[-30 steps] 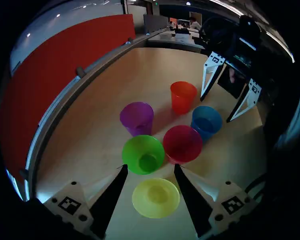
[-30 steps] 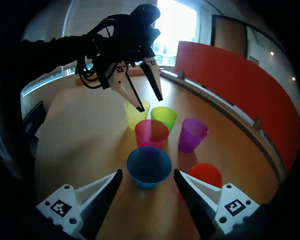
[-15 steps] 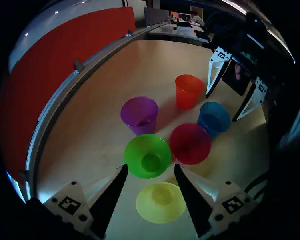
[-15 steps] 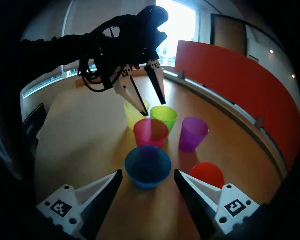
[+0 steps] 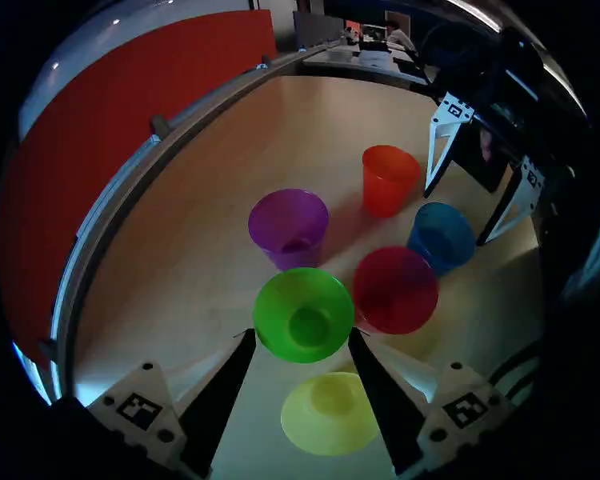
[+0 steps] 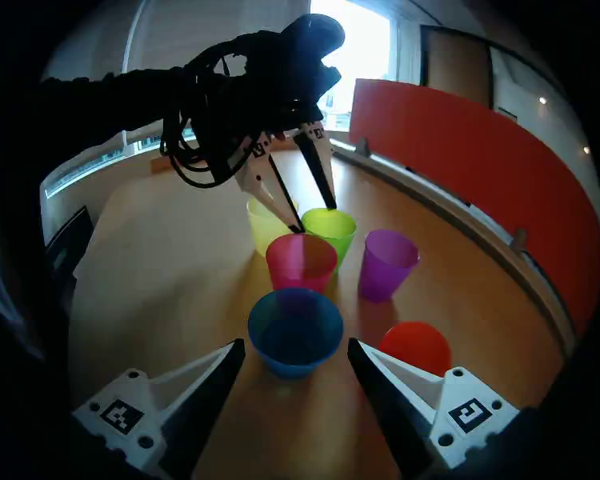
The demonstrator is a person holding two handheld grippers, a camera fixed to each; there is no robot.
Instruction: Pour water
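green cup [image 5: 304, 318] sits between the spread fingers of my left gripper [image 5: 300, 331], blue cup [image 6: 294, 324] between my right gripper's [image 6: 294, 342], spread too. approach step, i reckon; next, close squarely.

wooden table [image 5: 332, 120] | standing: yellow cup [image 5: 330, 414], green cup [image 5: 303, 316], red cup [image 5: 394, 290], purple cup [image 5: 288, 226], blue cup [image 5: 440, 236], orange cup [image 5: 390, 178]

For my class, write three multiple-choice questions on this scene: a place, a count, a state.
1. Which cup stands just ahead of the right claw? A purple cup B blue cup C yellow cup
2. How many cups stand on the table? A four B five C six
3. The left claw is: A open B shut on the red cup C shut on the purple cup
Answers: B, it sits between that claw's fingers; C, six colours show; A, its fingers stand apart.
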